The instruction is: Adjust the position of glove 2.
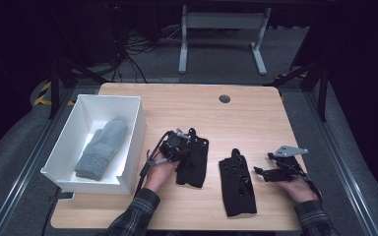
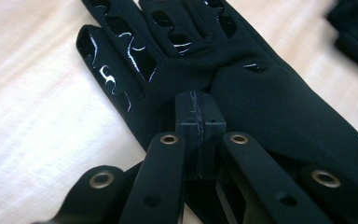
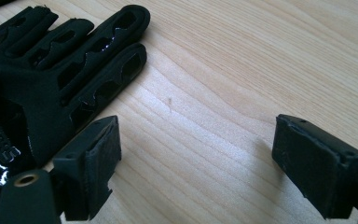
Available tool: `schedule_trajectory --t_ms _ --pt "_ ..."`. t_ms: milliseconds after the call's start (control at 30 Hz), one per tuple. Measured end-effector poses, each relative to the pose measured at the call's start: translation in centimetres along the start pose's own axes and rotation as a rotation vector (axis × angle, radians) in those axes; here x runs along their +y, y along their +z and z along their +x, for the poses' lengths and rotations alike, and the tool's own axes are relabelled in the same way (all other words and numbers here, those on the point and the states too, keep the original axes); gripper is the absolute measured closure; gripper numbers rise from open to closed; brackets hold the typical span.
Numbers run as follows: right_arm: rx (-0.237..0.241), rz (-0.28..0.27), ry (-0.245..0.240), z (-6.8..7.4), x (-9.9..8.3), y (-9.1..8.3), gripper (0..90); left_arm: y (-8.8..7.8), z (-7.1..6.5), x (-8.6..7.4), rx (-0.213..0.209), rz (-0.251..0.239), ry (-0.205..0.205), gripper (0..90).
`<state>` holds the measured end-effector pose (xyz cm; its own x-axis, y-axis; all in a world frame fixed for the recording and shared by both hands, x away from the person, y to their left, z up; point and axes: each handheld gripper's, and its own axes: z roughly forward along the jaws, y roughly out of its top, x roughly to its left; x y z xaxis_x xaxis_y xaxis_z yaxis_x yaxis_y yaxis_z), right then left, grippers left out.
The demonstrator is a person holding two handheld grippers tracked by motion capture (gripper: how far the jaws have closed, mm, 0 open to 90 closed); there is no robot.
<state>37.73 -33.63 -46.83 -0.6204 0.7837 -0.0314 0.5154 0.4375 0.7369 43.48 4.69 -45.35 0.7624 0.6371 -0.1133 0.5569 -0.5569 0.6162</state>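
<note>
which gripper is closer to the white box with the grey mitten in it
Left. The left gripper sits on a black glove just beside the white box; the right gripper rests near the table's far right, past the second glove.

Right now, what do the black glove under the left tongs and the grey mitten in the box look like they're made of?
The black glove looks like smooth stretch fabric, matte, with glossy rubbery grip patches that catch the light on its fingers. The grey mitten looks like soft knitted or fleecy wool, matte and fuzzy; the texture is too small to be sure. The white box appears to be smooth plastic or coated card.
</note>
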Motion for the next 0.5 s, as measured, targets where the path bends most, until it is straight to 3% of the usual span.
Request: schedule_trajectory --t_ms 367,500 --pt "0.000 0.000 0.000 0.0 0.0 0.0 16.1 -1.1 -3.8 -2.4 -0.081 0.009 0.056 90.0" --pt "0.000 0.000 -0.001 0.0 0.0 0.0 16.1 -1.3 -4.3 -2.9 -0.094 -0.001 0.063 89.9"
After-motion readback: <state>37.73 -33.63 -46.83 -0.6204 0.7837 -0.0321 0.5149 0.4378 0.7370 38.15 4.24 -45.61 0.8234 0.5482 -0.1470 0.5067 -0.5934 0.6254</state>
